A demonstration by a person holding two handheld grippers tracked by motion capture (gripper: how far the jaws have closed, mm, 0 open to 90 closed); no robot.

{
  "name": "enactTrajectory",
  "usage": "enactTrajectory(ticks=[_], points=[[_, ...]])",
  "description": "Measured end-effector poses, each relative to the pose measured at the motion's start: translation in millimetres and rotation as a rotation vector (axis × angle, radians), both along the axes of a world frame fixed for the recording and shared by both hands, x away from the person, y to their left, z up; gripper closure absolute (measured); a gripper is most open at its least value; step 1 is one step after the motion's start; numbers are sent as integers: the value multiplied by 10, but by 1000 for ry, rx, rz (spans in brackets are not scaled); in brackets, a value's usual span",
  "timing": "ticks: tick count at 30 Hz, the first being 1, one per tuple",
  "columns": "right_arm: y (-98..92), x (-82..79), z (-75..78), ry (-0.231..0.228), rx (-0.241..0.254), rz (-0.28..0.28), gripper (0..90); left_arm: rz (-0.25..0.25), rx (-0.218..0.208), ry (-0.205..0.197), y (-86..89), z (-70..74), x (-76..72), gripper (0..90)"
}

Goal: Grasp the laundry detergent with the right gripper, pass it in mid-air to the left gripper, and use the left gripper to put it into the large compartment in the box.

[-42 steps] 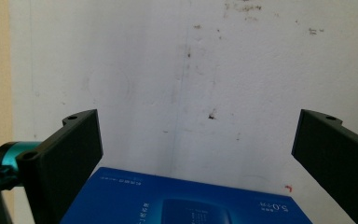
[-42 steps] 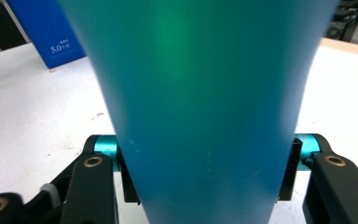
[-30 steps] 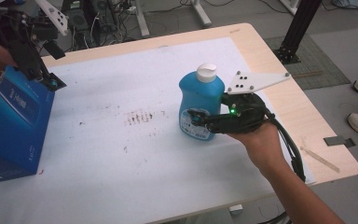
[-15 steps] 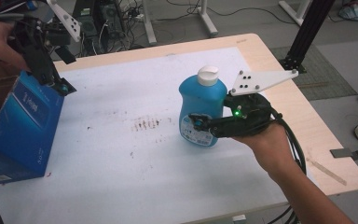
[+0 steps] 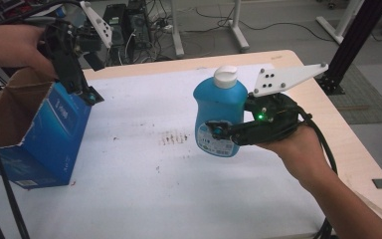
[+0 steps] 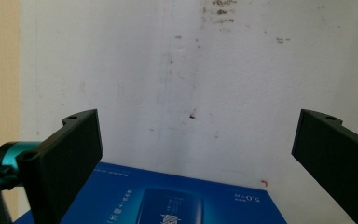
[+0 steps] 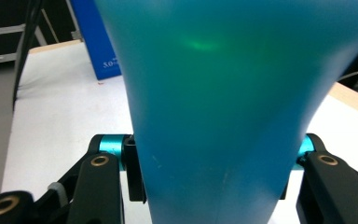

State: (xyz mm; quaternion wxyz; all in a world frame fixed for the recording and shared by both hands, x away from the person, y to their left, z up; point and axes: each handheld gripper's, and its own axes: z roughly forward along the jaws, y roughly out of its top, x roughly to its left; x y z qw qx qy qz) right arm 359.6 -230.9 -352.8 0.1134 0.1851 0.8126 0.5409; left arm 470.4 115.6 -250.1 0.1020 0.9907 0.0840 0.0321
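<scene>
A blue bottle (image 5: 219, 107) with a white cap (image 5: 225, 77) hangs upright above the table, my right gripper (image 5: 219, 128) shut on its lower body from the right. In the right gripper view the bottle (image 7: 223, 93) sits between the jaws of that gripper (image 7: 212, 172), pads against both sides. An open cardboard box (image 5: 54, 134) with blue outer sides stands at the left of the table. My left gripper (image 5: 87, 92) points down at its upper right corner. In the left gripper view the gripper (image 6: 196, 144) stands wide open with the box's blue side (image 6: 168, 200) below and nothing pressed.
A white sheet (image 5: 144, 174) covers the table and has dark stains (image 5: 174, 137) near its middle. The bare wooden edge (image 5: 338, 119) runs along the right. A black post (image 5: 353, 40) stands behind the right corner. Cables trail by the box at the left.
The right gripper has lifted the blue bottle higher above the table. The left gripper has risen a little beside the box's top corner.
</scene>
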Motion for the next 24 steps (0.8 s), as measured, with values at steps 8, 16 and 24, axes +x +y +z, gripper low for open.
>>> enactTrajectory(ticks=[8,16,24], points=[[174,144,123,-7,0,84,464,1,-9,13,-31,107,-157,17],[348,283,192,-8,12,161,465,5,-11,40,-87,185,-284,17],[476,405,163,2,14,236,465,4,-13,62,-176,272,-404,17]])
